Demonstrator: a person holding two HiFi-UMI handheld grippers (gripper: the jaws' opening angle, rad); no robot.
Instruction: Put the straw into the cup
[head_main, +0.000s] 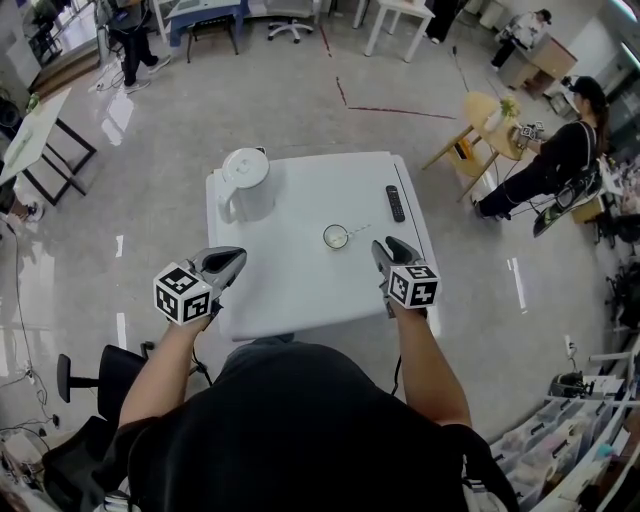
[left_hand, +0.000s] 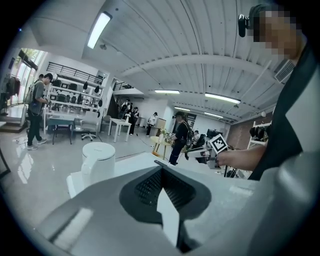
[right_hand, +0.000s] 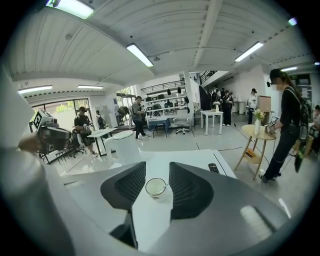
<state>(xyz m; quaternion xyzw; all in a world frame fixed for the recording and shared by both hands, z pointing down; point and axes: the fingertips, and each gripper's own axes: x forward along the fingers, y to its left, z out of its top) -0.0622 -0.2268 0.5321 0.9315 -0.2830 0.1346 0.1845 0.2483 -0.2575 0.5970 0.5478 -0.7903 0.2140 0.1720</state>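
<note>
Two empty tools hung over the table's six o'clock edge: left gripper jaws together, right gripper jaws apart. The straw, probably light, thin and crushable, touched the cup's two o'clock rim; mid-length looked the best place to pinch it.

Desk count: 1, white. Items on it: 1 cup, 1 straw, 1 white kettle and 1 black remote, so four items, one of each kind. Grippers: 2, the left gripper and the right gripper, each with 1 marker cube, so 2 cubes; on the floor beyond the desk, 1 round wooden side table.
</note>
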